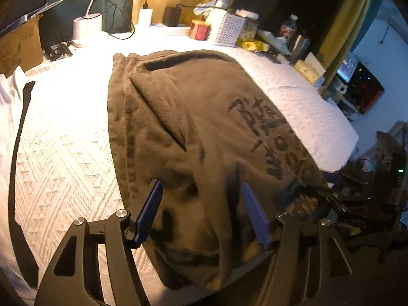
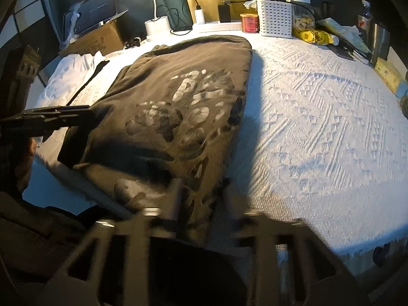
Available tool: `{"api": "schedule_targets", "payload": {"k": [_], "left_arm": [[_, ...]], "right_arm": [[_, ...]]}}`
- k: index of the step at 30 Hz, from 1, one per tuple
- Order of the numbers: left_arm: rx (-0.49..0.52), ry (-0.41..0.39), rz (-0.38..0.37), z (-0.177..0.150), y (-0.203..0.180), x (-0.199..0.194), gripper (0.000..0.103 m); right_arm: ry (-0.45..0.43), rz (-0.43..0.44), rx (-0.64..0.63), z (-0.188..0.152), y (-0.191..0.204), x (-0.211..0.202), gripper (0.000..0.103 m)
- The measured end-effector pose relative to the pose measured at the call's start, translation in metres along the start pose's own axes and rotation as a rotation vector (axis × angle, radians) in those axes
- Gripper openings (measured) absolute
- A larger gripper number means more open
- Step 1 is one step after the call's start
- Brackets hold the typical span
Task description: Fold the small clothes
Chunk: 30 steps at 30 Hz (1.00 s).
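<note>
A brown garment (image 1: 191, 127) with a printed front lies folded on the white textured table cover (image 1: 63, 153). My left gripper (image 1: 201, 204) stands open over its near end, the blue pads (image 1: 150, 211) wide apart and clear of the cloth. In the right wrist view the same garment (image 2: 178, 102) shows its pale print. My right gripper (image 2: 201, 191) is blurred but open, and the garment's near right corner lies between its fingers. The left gripper (image 2: 63, 117) shows over the garment's left edge, and the right gripper (image 1: 331, 196) shows at its right corner.
A white garment (image 2: 71, 71) with a black strap lies at the far left. Along the back stand a lamp base (image 2: 156, 25), a cardboard box (image 2: 102, 38), a red tin (image 2: 250, 23), a white perforated basket (image 2: 275, 20) and a yellow packet (image 2: 313, 37). The cover (image 2: 318, 114) is bare on the right.
</note>
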State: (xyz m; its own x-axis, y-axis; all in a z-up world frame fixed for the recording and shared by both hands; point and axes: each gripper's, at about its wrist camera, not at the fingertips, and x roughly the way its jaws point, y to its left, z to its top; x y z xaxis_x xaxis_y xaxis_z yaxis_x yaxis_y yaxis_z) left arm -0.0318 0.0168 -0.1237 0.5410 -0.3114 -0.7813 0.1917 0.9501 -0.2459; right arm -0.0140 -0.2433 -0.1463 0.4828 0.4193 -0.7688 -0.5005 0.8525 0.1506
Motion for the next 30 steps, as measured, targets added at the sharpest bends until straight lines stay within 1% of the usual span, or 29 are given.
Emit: {"api": "schedule_targets", "payload": {"k": [1, 4, 9, 15, 22, 23, 24, 25, 26, 30], "left_arm": [[-0.010, 0.008, 0.005, 0.003, 0.002, 0.003, 0.065], [-0.028, 0.019, 0.030, 0.010, 0.006, 0.007, 0.065], [-0.051, 0.012, 0.062, 0.024, 0.015, 0.012, 0.065], [-0.084, 0.015, 0.087, 0.039, 0.027, 0.022, 0.065], [-0.099, 0.024, 0.108, 0.058, 0.039, 0.036, 0.065], [-0.100, 0.026, 0.111, 0.060, 0.040, 0.039, 0.068], [-0.101, 0.026, 0.114, 0.064, 0.042, 0.041, 0.075], [-0.103, 0.023, 0.115, 0.066, 0.043, 0.043, 0.078], [-0.106, 0.019, 0.112, 0.068, 0.044, 0.044, 0.079], [-0.105, 0.016, 0.106, 0.081, 0.048, 0.052, 0.079]], "right_arm": [[-0.009, 0.002, 0.002, 0.003, -0.001, -0.001, 0.061], [-0.025, 0.006, -0.004, 0.015, -0.004, -0.001, 0.061], [-0.027, 0.005, -0.010, 0.036, -0.013, 0.008, 0.061], [-0.027, 0.010, -0.018, 0.060, -0.023, 0.021, 0.061], [-0.027, 0.001, -0.017, 0.089, -0.038, 0.038, 0.061], [-0.029, 0.000, -0.014, 0.093, -0.040, 0.040, 0.061], [-0.032, 0.001, -0.012, 0.098, -0.042, 0.042, 0.061], [-0.036, 0.001, -0.009, 0.103, -0.045, 0.044, 0.061], [-0.040, 0.002, -0.007, 0.107, -0.047, 0.046, 0.061], [-0.052, 0.002, 0.011, 0.123, -0.057, 0.058, 0.061]]}}
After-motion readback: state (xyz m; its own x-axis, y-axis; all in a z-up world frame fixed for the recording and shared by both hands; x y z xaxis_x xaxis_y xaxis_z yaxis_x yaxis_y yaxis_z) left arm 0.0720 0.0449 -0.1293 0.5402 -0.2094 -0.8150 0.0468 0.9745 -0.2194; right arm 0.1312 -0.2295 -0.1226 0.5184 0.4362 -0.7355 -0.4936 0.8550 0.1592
